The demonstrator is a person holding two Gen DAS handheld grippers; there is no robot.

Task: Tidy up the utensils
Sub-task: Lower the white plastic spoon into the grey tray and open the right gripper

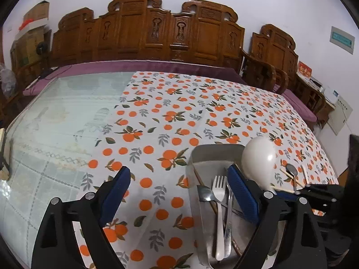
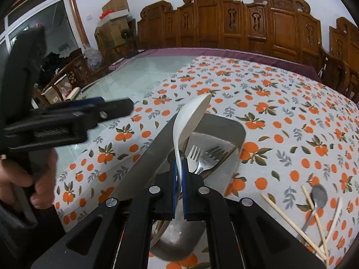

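Observation:
A metal tray [image 1: 215, 151] [image 2: 241, 132] lies on the orange-print cloth and holds forks [image 1: 219, 185] [image 2: 203, 157], a metal spoon [image 1: 204, 194] and a brown chopstick. My right gripper [image 2: 178, 176] is shut on the handle of a white spoon [image 2: 193, 116] [image 1: 258, 159], which it holds over the tray with the bowl pointing up and away. My left gripper [image 1: 179, 190] [image 2: 121, 106] stands open with nothing between its blue pads, above the cloth at the tray's left edge. A small metal spoon [image 2: 318, 195] [image 1: 291, 170] and loose chopsticks [image 2: 282, 211] lie on the cloth to the right.
The cloth [image 1: 170, 112] covers the right part of a glass-topped table [image 1: 56, 116]. Carved wooden chairs [image 1: 145, 33] line the far side. A hand [image 2: 24, 179] holds the left gripper's grip. Boxes [image 2: 112, 24] are stacked in the far corner.

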